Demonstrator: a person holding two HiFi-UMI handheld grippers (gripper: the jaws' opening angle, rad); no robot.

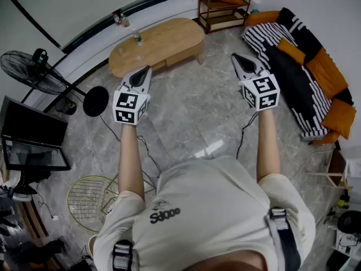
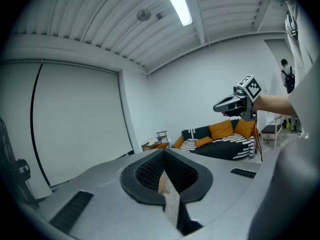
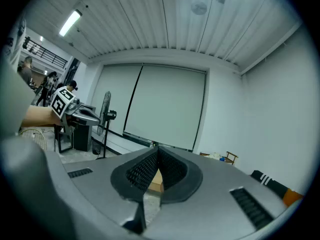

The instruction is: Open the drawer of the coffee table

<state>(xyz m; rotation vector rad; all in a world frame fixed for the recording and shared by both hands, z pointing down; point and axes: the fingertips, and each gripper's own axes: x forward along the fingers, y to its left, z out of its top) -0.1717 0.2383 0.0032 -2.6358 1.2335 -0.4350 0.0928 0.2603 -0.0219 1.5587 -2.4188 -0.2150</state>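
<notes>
An oval wooden coffee table [image 1: 169,35] stands across the grey marble floor, ahead of me in the head view; its drawer front faces me and is closed. My left gripper [image 1: 145,71] is held out at arm's length, shut with nothing in it, well short of the table's near edge. My right gripper [image 1: 237,58] is level with it to the right, also shut and empty. In the left gripper view the jaws [image 2: 164,156] meet at the tip, and the right gripper [image 2: 220,106] shows at the side. The right gripper view shows its own jaws [image 3: 156,151] closed.
A clear bottle [image 1: 136,36] stands on the tabletop, smaller bottles [image 1: 120,20] by the wall. A striped sofa with orange cushions [image 1: 307,72] lines the right side, a wooden shelf [image 1: 225,4] behind it. A standing fan [image 1: 34,72], a monitor [image 1: 31,134] and floor cables [image 1: 146,151] are on the left.
</notes>
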